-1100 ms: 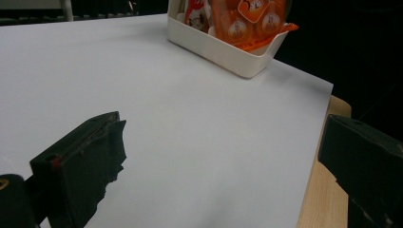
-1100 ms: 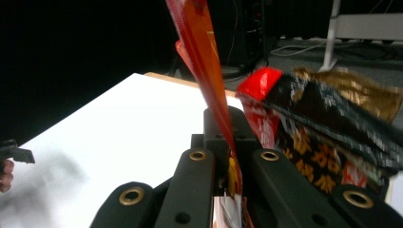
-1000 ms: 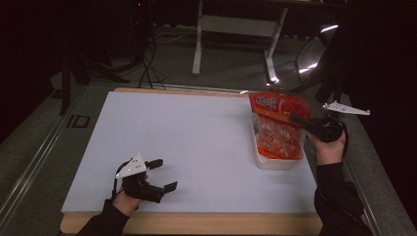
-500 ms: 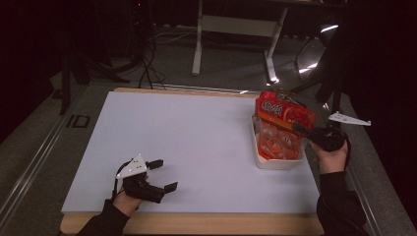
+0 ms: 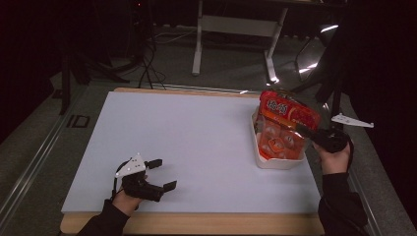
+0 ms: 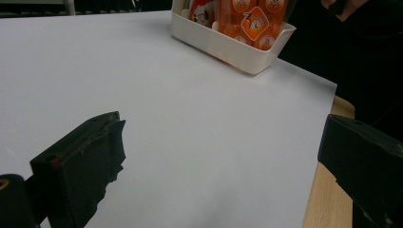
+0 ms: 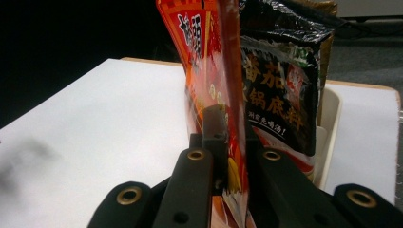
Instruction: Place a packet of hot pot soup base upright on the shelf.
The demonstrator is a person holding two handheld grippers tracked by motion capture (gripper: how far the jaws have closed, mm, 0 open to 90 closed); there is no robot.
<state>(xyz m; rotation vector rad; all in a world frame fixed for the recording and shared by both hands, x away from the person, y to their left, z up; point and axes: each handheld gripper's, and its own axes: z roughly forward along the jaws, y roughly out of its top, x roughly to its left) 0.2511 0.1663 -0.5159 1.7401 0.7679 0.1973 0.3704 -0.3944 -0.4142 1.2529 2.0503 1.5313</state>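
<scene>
High view, nearest the person: the left gripper rests on the white surface with its jaws spread wide and nothing between them, well apart from the work. Farther across, at the right, the right gripper has its jaws clenched on the edge of one red snack packet, held up just above the single white bin. Right gripper view shows the packet standing on edge between the jaws, one dark packet behind it. Orange packs lie in the bin; their number is hard to count. The step looks like lifting the red packet out; next it needs carrying clear of the rim and setting down on open surface.
</scene>
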